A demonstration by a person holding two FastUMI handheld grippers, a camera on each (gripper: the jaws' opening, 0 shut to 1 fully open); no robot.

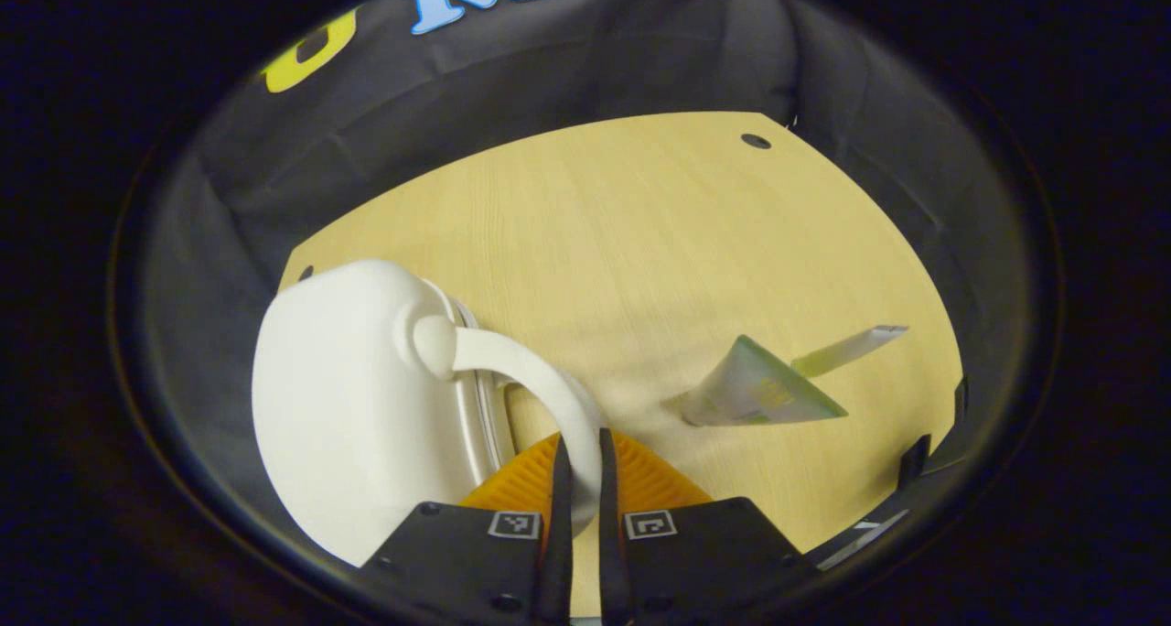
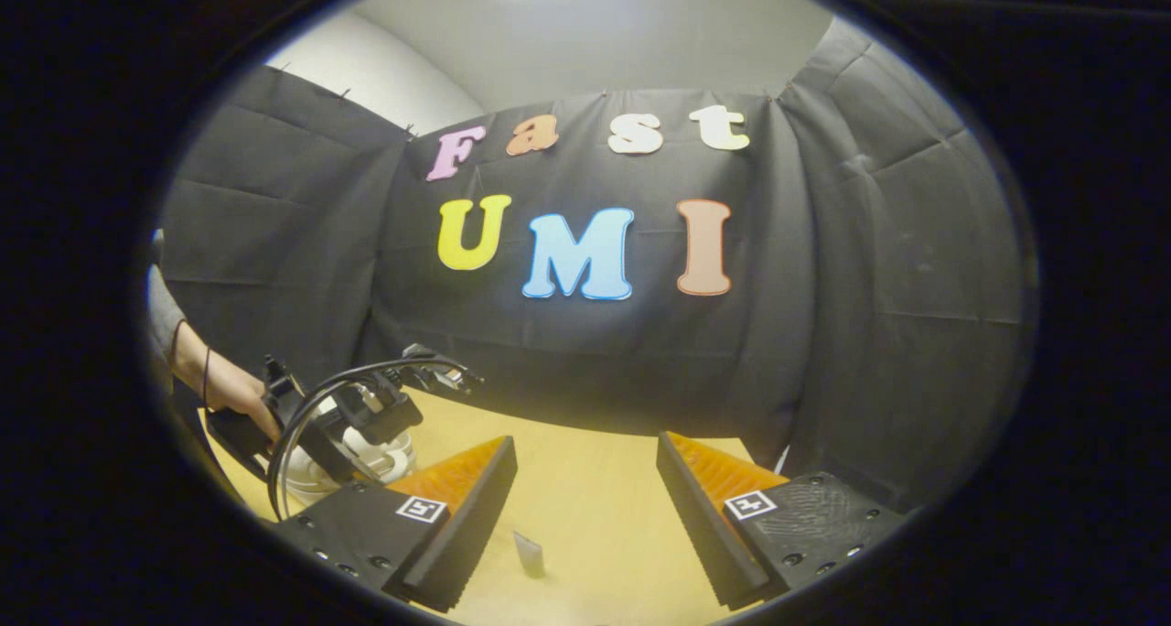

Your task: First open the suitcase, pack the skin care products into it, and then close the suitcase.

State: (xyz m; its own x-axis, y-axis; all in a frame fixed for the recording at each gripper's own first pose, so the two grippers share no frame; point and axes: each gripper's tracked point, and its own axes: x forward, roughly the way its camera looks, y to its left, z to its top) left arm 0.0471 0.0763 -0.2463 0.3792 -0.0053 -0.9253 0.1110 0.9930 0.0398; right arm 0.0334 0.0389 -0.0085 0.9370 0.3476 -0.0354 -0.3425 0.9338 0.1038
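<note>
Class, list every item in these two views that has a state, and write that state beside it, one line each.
Suitcase: white, shell closed, handle pinched.
Handle: between the left gripper's fingers.
Left gripper: shut on handle.
Right gripper: open, holding nothing.
Skin care tube: lying on the table, unpacked.

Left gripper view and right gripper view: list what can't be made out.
- Suitcase: left gripper view; its lower part is cut off by the edge and the left tool shut on its handle.
- Skin care tube: print too small.
- Right gripper view: suitcase mostly hidden behind the far tool and hand.
</note>
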